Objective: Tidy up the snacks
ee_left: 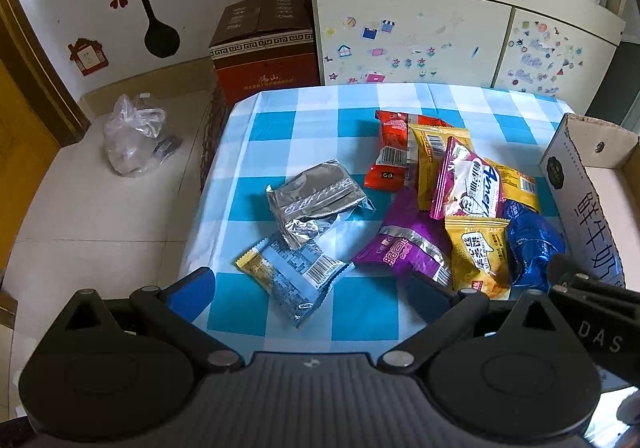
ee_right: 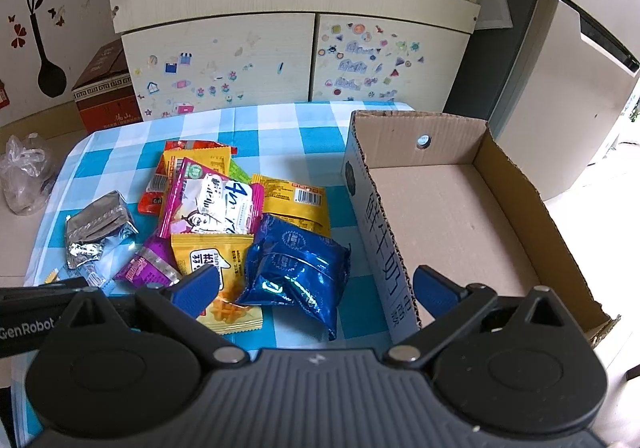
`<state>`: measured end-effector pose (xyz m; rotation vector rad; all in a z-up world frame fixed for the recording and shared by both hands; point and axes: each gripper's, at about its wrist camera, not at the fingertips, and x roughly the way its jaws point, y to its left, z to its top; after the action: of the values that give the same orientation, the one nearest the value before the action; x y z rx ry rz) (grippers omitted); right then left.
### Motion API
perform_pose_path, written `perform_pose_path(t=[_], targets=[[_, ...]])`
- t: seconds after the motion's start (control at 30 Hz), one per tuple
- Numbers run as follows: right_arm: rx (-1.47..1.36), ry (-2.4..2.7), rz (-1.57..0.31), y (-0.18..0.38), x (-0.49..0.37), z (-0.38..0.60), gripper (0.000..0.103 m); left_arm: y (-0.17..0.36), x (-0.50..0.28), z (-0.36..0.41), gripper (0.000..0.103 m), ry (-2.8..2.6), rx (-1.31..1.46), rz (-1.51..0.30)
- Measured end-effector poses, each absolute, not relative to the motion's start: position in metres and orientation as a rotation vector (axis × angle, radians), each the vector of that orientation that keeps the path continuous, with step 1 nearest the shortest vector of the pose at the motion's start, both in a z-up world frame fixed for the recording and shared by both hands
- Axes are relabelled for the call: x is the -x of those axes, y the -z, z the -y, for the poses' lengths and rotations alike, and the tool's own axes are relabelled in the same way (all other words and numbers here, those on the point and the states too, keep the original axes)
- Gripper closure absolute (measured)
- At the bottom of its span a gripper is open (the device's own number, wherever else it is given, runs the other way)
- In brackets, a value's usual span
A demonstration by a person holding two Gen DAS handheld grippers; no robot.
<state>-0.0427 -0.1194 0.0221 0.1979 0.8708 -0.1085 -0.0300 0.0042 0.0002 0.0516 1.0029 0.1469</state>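
Observation:
Several snack packets lie heaped on the blue-checked tablecloth (ee_left: 280, 119). My left gripper (ee_left: 310, 292) is open and hovers just above a pale blue and yellow packet (ee_left: 292, 276), with a crumpled silver packet (ee_left: 316, 199) beyond it. A purple packet (ee_left: 404, 244), a red one (ee_left: 390, 151) and a pink-and-white one (ee_left: 470, 183) lie to the right. My right gripper (ee_right: 316, 290) is open over a shiny blue packet (ee_right: 296, 268), its right finger (ee_right: 434, 292) inside the cardboard box (ee_right: 440, 207). The box floor shows bare cardboard.
A cream cabinet (ee_right: 296, 59) covered in stickers stands behind the table, with cluttered shelves above. On the floor to the left sit a red-brown carton (ee_left: 262, 47) and a clear plastic bag (ee_left: 134, 135). The table's left edge (ee_left: 208, 183) drops to the tiled floor.

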Motion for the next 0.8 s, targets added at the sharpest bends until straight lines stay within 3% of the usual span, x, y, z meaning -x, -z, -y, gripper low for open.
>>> perform_pose_path(t=[0.8], targets=[[-0.199, 0.106, -0.869, -0.0208, 0.0419, 0.1180, 0.001, -0.0001, 0.0302, -0.0027, 0.000, -0.158, -0.061, -0.999]])
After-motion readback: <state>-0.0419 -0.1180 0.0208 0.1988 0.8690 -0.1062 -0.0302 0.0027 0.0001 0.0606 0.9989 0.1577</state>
